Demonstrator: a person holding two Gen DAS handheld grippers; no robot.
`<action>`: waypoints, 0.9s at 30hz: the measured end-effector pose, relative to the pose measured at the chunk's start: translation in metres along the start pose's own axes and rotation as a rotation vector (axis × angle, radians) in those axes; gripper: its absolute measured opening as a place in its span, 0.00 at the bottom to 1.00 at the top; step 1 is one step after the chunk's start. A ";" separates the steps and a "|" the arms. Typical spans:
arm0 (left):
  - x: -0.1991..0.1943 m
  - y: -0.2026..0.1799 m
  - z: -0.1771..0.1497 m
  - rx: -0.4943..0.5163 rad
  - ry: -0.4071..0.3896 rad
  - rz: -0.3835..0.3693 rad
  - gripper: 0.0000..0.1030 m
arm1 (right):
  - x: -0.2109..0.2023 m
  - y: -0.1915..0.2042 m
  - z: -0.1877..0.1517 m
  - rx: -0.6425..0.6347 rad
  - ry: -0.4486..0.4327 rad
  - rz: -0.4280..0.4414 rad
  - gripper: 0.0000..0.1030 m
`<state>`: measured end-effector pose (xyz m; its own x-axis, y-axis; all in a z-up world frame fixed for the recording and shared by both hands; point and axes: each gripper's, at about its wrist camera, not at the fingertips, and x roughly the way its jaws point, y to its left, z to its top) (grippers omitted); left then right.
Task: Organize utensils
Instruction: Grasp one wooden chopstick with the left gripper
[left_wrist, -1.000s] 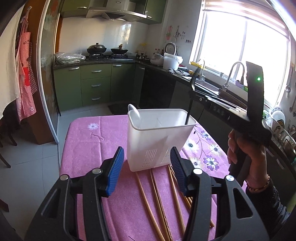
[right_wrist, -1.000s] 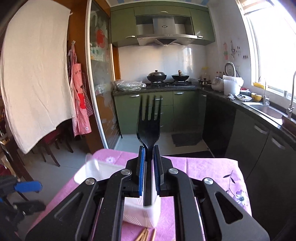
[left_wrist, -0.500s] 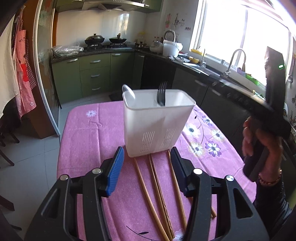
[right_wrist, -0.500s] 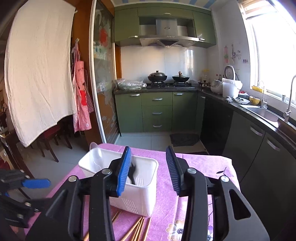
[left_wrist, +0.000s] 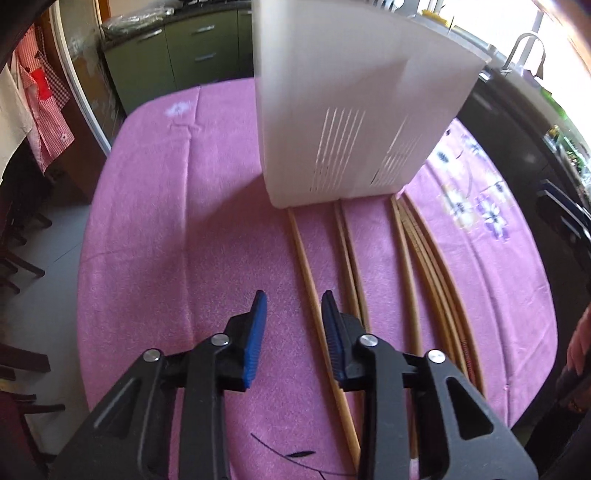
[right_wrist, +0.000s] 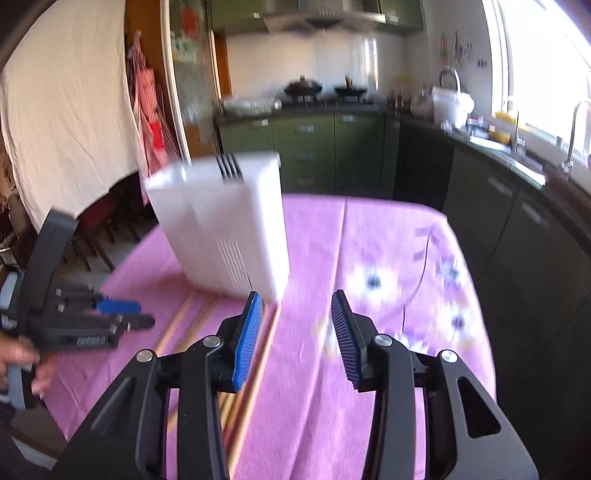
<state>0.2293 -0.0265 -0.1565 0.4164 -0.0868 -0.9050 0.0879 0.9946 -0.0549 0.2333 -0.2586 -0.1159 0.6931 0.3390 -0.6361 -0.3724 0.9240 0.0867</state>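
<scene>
A white slotted utensil holder (left_wrist: 354, 110) stands on the pink tablecloth (left_wrist: 177, 236); it also shows in the right wrist view (right_wrist: 229, 229) with black fork tines (right_wrist: 229, 167) sticking out of its top. Several wooden chopsticks (left_wrist: 314, 288) lie in front of it, running toward me. My left gripper (left_wrist: 291, 317) is open and empty, low over the cloth, with the leftmost chopstick between its fingers. My right gripper (right_wrist: 295, 325) is open and empty, above the right ends of the chopsticks (right_wrist: 258, 354). The left gripper also appears in the right wrist view (right_wrist: 92, 317).
The table's left edge (left_wrist: 83, 295) drops to the tiled floor. Green kitchen cabinets (right_wrist: 332, 147) stand behind, a counter with a sink (right_wrist: 532, 162) runs along the right. Dark chairs (left_wrist: 18, 240) stand at the left.
The right gripper let go of the black fork into the holder, opened and dropped lower. The left gripper moved down and forward toward the chopsticks and narrowed its opening.
</scene>
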 end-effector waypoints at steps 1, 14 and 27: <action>0.004 -0.001 0.002 -0.002 0.012 0.004 0.25 | 0.005 -0.002 -0.007 0.006 0.018 0.002 0.39; 0.026 -0.024 0.017 0.014 0.088 0.046 0.12 | 0.027 -0.015 -0.024 0.042 0.087 0.022 0.39; -0.014 -0.002 0.006 -0.002 -0.017 -0.006 0.06 | 0.032 -0.016 -0.017 0.031 0.142 0.055 0.39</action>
<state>0.2290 -0.0275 -0.1414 0.4309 -0.0932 -0.8976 0.0883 0.9942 -0.0608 0.2506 -0.2653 -0.1509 0.5773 0.3629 -0.7315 -0.3867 0.9105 0.1466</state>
